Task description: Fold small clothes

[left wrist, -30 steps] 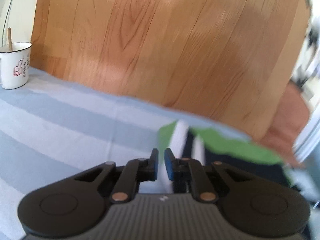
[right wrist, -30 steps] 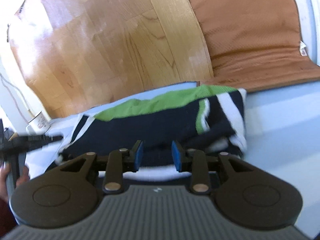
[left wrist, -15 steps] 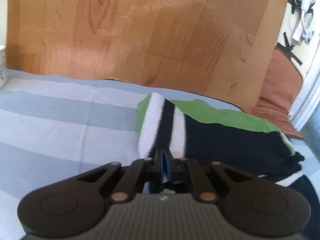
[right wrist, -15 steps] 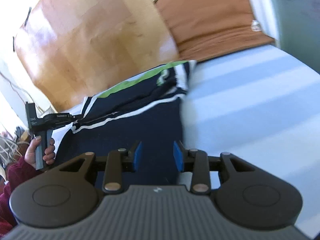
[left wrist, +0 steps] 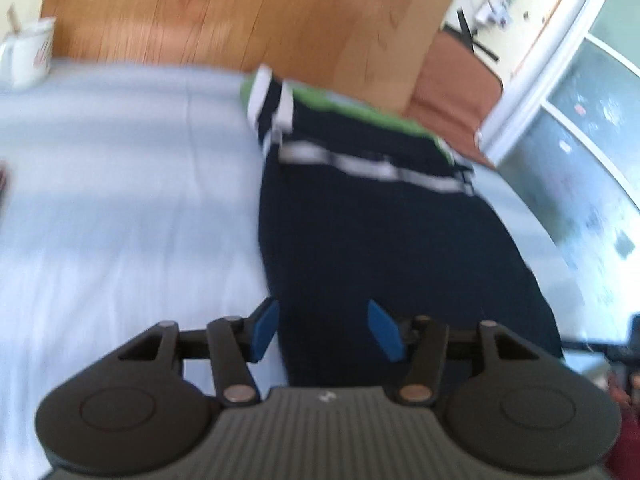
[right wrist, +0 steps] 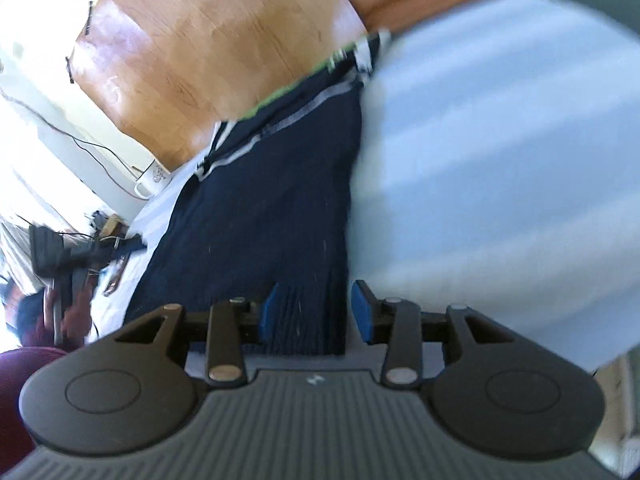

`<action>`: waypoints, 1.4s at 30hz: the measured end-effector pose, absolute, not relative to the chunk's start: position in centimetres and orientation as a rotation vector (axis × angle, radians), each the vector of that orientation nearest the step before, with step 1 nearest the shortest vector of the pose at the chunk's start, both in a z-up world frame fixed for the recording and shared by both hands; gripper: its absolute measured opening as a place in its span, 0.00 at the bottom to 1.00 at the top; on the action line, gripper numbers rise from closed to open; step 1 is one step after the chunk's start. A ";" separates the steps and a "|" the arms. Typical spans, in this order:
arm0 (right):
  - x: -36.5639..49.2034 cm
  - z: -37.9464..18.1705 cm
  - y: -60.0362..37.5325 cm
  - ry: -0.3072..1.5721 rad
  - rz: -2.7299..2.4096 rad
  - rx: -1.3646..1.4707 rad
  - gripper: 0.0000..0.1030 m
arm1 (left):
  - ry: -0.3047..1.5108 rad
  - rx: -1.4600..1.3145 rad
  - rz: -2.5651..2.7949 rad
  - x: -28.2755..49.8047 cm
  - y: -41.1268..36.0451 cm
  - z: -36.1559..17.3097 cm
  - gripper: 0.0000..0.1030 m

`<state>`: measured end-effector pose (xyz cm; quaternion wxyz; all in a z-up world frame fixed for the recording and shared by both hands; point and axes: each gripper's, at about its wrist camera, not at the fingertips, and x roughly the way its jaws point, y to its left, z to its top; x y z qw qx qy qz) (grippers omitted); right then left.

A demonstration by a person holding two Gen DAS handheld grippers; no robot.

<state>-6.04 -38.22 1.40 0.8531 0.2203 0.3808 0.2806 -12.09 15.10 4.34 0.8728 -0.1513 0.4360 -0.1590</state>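
Striped bedsheet [left wrist: 120, 200], wooden headboard [left wrist: 240, 12], mug [left wrist: 28, 54], navy garment [left wrist: 380, 240] beneath both grippers' parted, just-opening fingers [left wrist: 266, 330].

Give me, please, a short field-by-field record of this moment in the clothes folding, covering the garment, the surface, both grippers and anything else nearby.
garment: navy garment with white stripes and a green band at its far end, lying flat and stretched long
surface: pale blue striped cloth
left gripper: jaws have just been opening; apart over the garment's near left edge, pads not pressing it
right gripper: jaws have just been opening; open around the garment's near right edge
nearby: white mug at the far left; wooden floor beyond
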 end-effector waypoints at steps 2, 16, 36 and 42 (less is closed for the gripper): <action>-6.0 1.2 -38.2 0.804 0.618 0.482 0.42 | 0.944 -0.356 -0.321 -14.5 15.4 3.7 0.50; -4.7 -0.8 -38.6 0.879 0.773 0.599 0.13 | 0.956 -0.502 -0.302 -17.7 15.0 2.5 0.42; 5.4 5.4 -38.9 0.551 0.737 0.801 0.10 | 0.746 -0.922 -0.337 -3.2 18.6 3.9 0.11; 12.0 5.5 -37.0 0.623 0.385 0.639 0.61 | 0.754 -0.792 -0.052 2.2 18.3 2.9 0.38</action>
